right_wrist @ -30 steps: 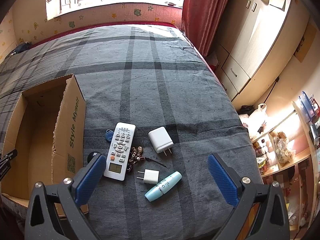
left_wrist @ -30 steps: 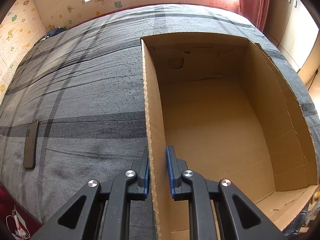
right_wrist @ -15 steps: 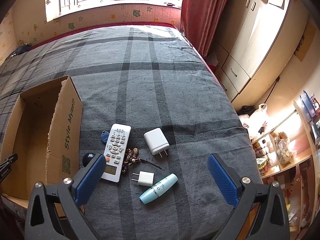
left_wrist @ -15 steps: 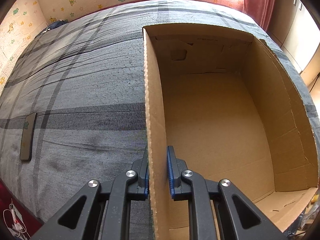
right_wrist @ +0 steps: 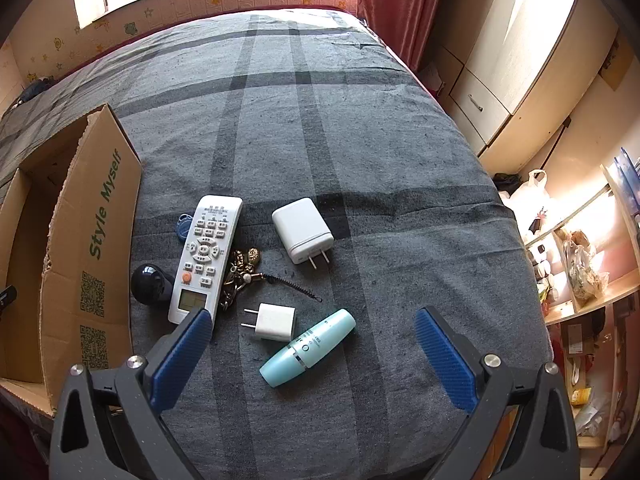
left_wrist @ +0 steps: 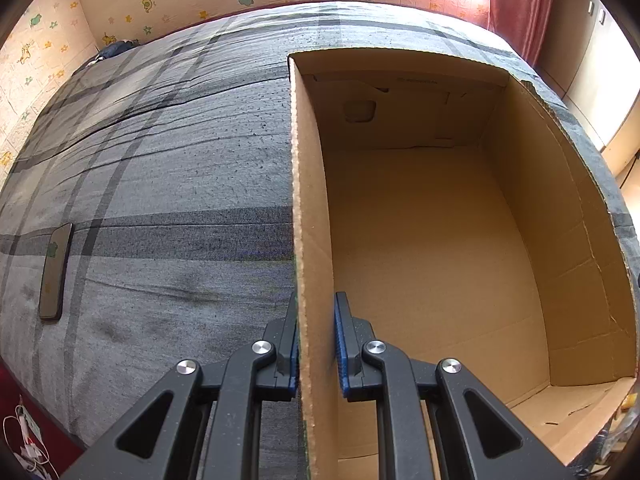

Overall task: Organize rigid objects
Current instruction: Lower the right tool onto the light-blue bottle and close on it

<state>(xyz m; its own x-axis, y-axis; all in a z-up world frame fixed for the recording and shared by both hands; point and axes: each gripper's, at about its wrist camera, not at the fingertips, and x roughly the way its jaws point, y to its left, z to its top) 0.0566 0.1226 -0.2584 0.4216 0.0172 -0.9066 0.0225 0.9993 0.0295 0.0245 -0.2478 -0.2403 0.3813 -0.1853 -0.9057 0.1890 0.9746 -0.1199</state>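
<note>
Left tool (left_wrist: 316,344): clamped on the brown cardboard box (left_wrist: 308,200) wall; stiff, light.
Right tool (right_wrist: 312,356): jaws wide, empty.
Mint plastic tube (right_wrist: 308,347): light, slippery; grip mid-body.

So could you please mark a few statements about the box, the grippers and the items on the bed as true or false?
1. The left gripper is clamped on the box wall. True.
2. The right gripper holds the remote. False: it is open and holds nothing.
3. The box holds the two chargers. False: it looks empty; the big charger and small charger lie on the bed.
4. A teal tube lies beside the small charger. True.
</note>
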